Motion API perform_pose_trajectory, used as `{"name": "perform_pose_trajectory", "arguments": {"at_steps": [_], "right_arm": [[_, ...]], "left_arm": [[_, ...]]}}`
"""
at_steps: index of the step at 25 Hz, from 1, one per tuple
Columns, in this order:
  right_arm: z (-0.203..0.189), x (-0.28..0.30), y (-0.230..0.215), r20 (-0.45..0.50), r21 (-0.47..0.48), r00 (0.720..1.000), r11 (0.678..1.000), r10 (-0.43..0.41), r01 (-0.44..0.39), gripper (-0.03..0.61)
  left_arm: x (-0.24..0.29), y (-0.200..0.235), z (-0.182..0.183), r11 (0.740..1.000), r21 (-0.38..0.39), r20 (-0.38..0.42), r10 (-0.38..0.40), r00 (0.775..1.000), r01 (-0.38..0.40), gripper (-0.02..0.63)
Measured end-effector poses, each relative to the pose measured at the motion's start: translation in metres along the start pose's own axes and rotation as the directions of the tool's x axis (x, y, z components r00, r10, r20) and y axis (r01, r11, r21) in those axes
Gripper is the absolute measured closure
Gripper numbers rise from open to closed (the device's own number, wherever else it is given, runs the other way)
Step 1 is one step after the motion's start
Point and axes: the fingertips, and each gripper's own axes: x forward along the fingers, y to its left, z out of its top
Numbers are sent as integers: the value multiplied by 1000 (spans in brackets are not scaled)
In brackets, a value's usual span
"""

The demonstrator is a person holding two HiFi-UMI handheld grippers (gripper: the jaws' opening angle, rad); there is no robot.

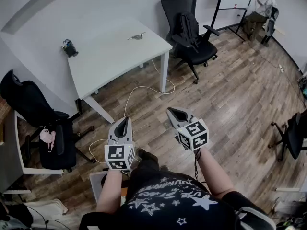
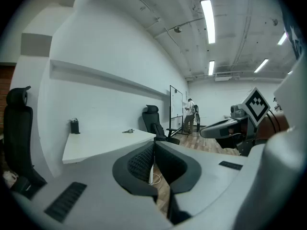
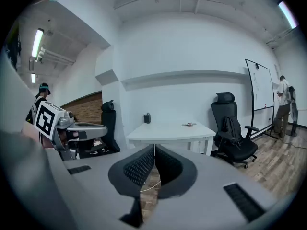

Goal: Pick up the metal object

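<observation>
A small metal object [image 1: 136, 36] lies near the far edge of the white table [image 1: 112, 56]; it also shows as a small shape [image 2: 127, 131] in the left gripper view and as the metal object [image 3: 189, 124] in the right gripper view. My left gripper [image 1: 125, 120] is held over the wooden floor, well short of the table, jaws shut with nothing between them. My right gripper [image 1: 172, 111] hangs beside it, also shut and empty. Both sets of jaws point toward the table.
A dark small device [image 1: 70, 47] stands at the table's left corner. A black office chair [image 1: 189, 30] with a backpack sits right of the table, another chair [image 1: 33, 109] at left. A white cable [image 1: 144, 90] trails on the floor. A person [image 1: 261, 11] stands by a whiteboard far right.
</observation>
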Motion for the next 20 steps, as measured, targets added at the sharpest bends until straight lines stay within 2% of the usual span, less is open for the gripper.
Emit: {"name": "perform_pose_trajectory", "arguments": {"at_steps": [13,20], "right_arm": [[-8,-10,-4,3,11,999,999,-48,47,531],[-13,-18,-13,38,58,998,997,-47,45,529]], "left_arm": [[-5,-7,-8,999,-31,-17,-34,999,33,591],[-5,-15,-16,999,-31,-32,-22,999,21,591]]}}
